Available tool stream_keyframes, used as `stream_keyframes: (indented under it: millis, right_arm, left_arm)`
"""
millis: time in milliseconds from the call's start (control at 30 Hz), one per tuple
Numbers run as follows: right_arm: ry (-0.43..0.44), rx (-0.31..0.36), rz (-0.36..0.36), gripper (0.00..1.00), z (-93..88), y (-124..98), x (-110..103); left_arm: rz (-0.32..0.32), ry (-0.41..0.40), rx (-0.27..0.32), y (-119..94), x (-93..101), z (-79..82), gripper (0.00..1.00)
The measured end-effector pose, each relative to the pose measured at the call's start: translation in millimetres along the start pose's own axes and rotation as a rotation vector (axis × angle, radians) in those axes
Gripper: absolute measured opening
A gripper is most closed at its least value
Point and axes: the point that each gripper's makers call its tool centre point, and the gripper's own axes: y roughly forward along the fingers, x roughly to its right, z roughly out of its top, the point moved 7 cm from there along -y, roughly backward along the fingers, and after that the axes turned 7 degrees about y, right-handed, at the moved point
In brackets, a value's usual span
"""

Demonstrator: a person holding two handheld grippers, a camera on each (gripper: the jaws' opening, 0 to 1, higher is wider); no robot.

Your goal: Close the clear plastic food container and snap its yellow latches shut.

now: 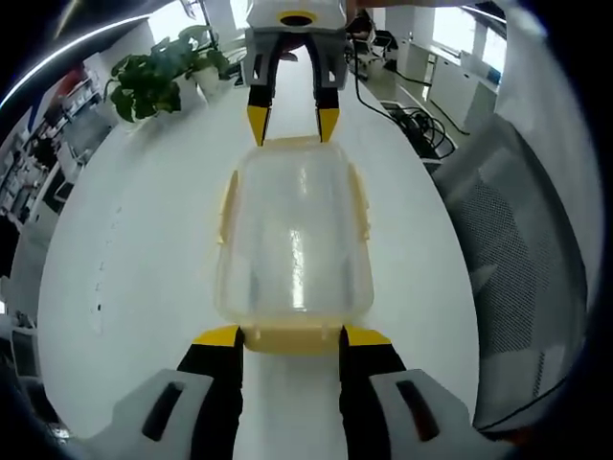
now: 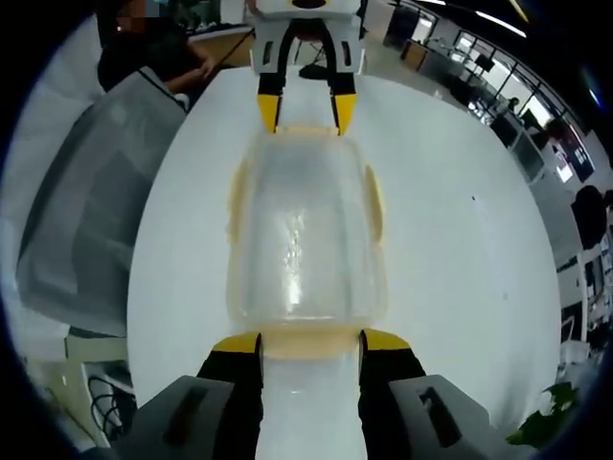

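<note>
Lid seated on the container, which lies mid-table between your grippers. Your left gripper and right gripper stand open, each straddling an end latch at 6 o'clock. Next, judged: press both latches down.

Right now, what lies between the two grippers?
The clear food container, lid on, spans the table between the left gripper and the right gripper; the left gripper view shows it.
</note>
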Motion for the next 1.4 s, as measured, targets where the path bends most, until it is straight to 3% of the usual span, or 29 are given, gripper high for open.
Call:
stream_keyframes:
  millis: [700,1400]
  right_arm:
    - [0.014,-0.012,-0.009,0.37,-25.2,-14.7,1.9]
    - [0.023,-0.037,0.019,0.37,-44.5,-14.5,8.3]
  left_arm:
    - [0.001,0.017,0.021,12.3,-5.3,24.7,0.38]
    - [-0.019,0.006,0.021,28.6,-9.4,38.3,0.38]
